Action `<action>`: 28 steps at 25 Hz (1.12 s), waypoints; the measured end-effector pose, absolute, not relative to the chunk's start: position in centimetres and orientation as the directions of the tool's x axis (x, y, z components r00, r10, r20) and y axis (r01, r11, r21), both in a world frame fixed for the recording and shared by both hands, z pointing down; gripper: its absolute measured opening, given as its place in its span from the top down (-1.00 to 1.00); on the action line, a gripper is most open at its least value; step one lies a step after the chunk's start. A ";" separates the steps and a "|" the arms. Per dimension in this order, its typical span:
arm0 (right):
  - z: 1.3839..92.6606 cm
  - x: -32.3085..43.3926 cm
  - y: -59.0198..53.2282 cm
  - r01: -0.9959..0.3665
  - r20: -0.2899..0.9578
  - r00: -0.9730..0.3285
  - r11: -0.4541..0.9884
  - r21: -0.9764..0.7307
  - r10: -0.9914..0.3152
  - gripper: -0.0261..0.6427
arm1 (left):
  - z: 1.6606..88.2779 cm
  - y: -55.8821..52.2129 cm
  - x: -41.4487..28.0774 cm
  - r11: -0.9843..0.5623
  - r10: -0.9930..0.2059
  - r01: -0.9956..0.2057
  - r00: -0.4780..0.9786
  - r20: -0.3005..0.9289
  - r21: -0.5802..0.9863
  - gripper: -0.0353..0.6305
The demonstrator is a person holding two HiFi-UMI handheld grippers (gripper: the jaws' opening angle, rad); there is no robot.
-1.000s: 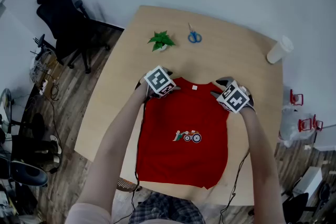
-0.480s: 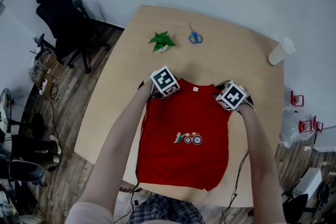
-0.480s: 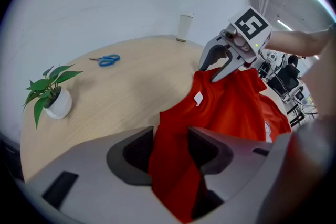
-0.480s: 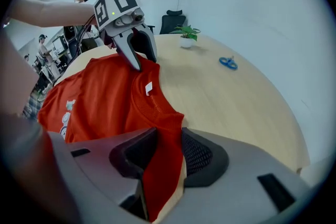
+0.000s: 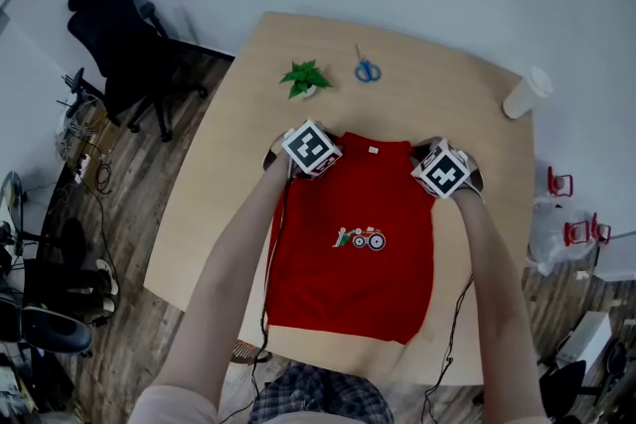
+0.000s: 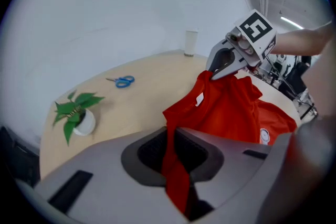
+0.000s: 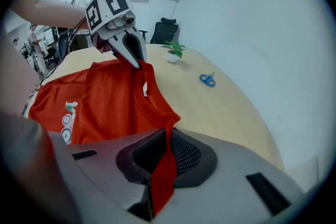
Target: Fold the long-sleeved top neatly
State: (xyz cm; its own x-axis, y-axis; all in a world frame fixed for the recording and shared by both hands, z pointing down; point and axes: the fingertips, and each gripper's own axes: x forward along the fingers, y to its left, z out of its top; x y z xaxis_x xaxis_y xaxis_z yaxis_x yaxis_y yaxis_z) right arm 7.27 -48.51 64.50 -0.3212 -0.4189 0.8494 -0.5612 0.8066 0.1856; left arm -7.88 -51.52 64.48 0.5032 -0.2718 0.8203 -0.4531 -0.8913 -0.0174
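Note:
A red long-sleeved top point(image 5: 353, 253) with a small printed picture lies chest-up on the wooden table point(image 5: 224, 174), its sleeves tucked out of sight. My left gripper point(image 5: 322, 143) is at the top's left shoulder and my right gripper point(image 5: 423, 150) at its right shoulder. Both sets of jaws have just been closing. In the left gripper view a fold of the red cloth point(image 6: 176, 165) is pinched between the jaws. The right gripper view shows the same on the red shoulder cloth point(image 7: 163, 165). The collar edge hangs lifted between the two grippers.
Beyond the top stand a small potted plant point(image 5: 306, 77) and blue-handled scissors point(image 5: 368, 69). A paper cup point(image 5: 525, 94) is at the table's far right corner. A black office chair point(image 5: 119, 35) stands on the floor to the left.
Both grippers have shifted a little toward the table's far side. The top's shoulders and hem have slid that way with them, and the collar edge has risen off the table.

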 end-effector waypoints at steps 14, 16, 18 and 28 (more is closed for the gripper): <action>56.0 5.9 -41.4 -0.523 0.786 -0.433 0.833 0.179 -0.442 0.79 | 55.9 -44.4 -9.0 -0.929 -0.305 -0.356 0.573 0.761 -0.104 0.76; 55.3 5.6 -39.1 -0.501 0.785 -0.452 0.849 0.170 -0.424 0.79 | 55.1 -42.0 -9.3 -0.936 -0.294 -0.338 0.587 0.754 -0.102 0.76; 54.6 5.3 -36.8 -0.477 0.784 -0.469 0.864 0.163 -0.407 0.79 | 54.2 -39.6 -9.5 -0.941 -0.290 -0.321 0.602 0.744 -0.107 0.76; 55.2 3.7 -25.7 -0.360 0.825 -0.482 0.925 0.121 -0.295 0.79 | 54.3 -27.7 -11.1 -0.971 -0.203 -0.227 0.609 0.766 -0.076 0.76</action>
State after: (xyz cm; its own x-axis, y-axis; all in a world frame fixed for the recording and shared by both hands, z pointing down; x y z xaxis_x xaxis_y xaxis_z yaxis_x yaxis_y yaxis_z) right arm 3.70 -25.65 55.18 -0.4821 -0.2954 0.8248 -0.3600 0.9251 0.1209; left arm -11.05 -27.75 54.27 0.6094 -0.2027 0.7665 -0.2269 -0.9709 -0.0764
